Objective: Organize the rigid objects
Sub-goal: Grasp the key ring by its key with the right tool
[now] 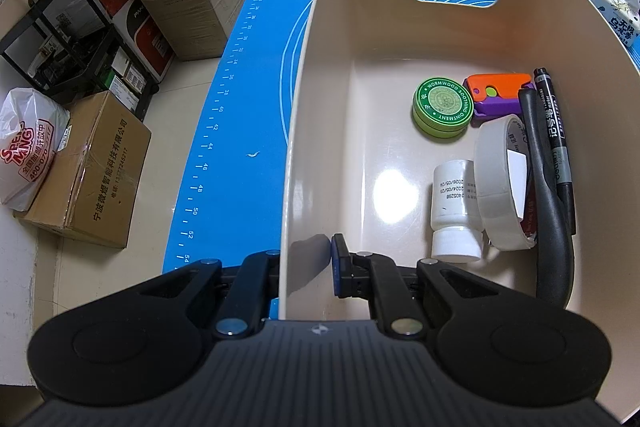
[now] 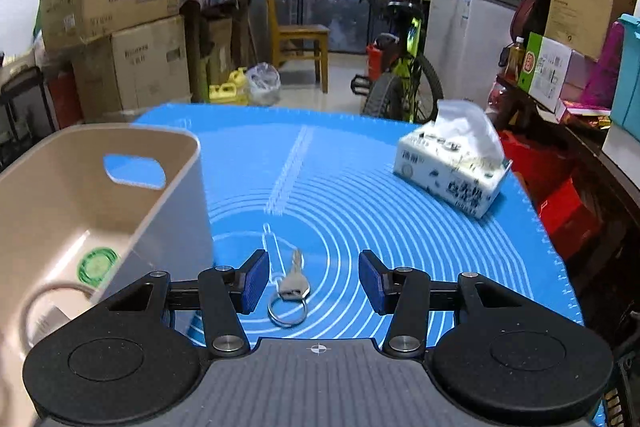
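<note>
A beige plastic bin [image 1: 304,115] stands on the blue mat [image 1: 240,107]. Inside it lie a green ointment tin [image 1: 442,107], an orange and purple toy [image 1: 496,91], a roll of white tape [image 1: 500,183], a white bottle [image 1: 456,211], a black marker [image 1: 554,131] and a black-handled tool [image 1: 548,207]. My left gripper [image 1: 306,271] is shut on the bin's near left wall, one finger outside and one inside. In the right wrist view a silver key on a ring [image 2: 294,285] lies on the mat between the fingers of my open right gripper [image 2: 314,279], nearer the left pad. The bin [image 2: 176,179] is to its left.
A tissue pack [image 2: 452,163] sits at the mat's far right. The mat [image 2: 360,195] ends close on the right. Cardboard boxes [image 1: 92,179] and a black rack [image 1: 72,39] stand on the floor left of the table; a bicycle [image 2: 400,75] and chair [image 2: 296,31] lie beyond.
</note>
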Available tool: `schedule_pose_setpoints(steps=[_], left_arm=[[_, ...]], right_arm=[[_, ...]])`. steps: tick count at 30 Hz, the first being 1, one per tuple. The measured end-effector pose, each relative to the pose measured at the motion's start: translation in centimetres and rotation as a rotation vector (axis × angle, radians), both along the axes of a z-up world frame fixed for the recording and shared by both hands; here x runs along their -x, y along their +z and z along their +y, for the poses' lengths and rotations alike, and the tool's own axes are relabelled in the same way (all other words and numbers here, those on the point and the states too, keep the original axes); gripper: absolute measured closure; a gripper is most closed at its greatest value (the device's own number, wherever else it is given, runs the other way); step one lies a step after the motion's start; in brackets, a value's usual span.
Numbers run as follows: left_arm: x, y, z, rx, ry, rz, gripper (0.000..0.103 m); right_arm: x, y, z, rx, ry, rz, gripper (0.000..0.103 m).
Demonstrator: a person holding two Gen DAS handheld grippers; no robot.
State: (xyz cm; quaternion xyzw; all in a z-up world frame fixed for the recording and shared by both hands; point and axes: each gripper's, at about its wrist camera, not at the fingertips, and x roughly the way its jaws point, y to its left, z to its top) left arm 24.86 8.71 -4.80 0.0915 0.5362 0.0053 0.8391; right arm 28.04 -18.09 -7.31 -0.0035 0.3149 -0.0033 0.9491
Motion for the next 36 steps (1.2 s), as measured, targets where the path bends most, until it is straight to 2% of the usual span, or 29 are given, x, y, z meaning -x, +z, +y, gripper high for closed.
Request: schedule_pose_setpoints(steps=[17, 24, 27, 29, 35, 36], left_arm=[[0.0, 0.0, 0.1, 0.002, 0.001, 0.0, 0.089], [0.0, 0.0, 0.1, 0.001, 0.001, 0.0, 0.089], [0.0, 0.0, 0.1, 0.002, 0.001, 0.0, 0.089], [0.0, -0.1, 0.1, 0.002, 0.0, 0.0, 0.089], [0.0, 0.0, 0.1, 0.001, 0.001, 0.0, 0.089], [0.0, 0.0, 0.1, 0.001, 0.001, 0.0, 0.089]], right_arm=[[-3.5, -5.0, 1.0, -0.028, 0.015, 0.105, 0.043], [-3.0, -5.3, 1.7, 0.03, 0.024, 0.103, 0.043], [-2.8, -5.0, 2.0, 0.086, 0.019, 0.085, 0.044], [-2.7, -4.8, 1.8, 0.087, 0.015, 0.065, 0.044], [-3.1, -4.7, 1.3, 0.12, 0.024, 0.064, 0.056], [-3.2, -4.8, 1.3, 0.119, 0.033, 0.072, 0.064]])
